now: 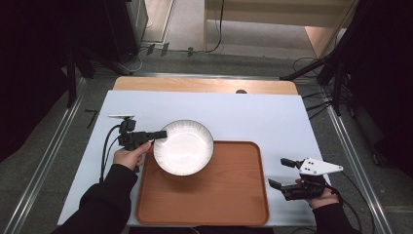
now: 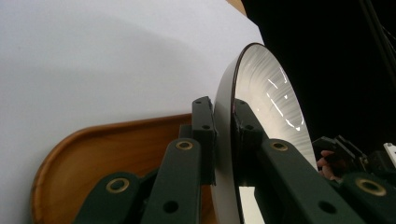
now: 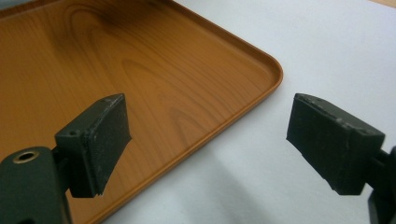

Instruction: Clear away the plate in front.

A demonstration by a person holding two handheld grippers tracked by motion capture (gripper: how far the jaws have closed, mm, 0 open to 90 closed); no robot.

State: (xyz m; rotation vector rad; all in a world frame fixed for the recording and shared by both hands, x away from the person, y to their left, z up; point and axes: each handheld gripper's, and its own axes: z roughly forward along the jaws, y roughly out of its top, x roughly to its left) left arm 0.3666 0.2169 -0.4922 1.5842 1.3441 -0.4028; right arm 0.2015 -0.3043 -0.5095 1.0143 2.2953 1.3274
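So my left claw point(image 1: 158, 135) is clamped on the rim of the white bowl point(image 1: 184, 147), one jaw inside and one outside, and the bowl sits over the far-left corner of the wooden tray point(image 1: 219, 195). Can't tell if it's resting yet or a hair above it. My right claw point(image 1: 282, 174) is spread wide, empty, just off the tray's right edge. I'd guess placement's nearly done, release is left.
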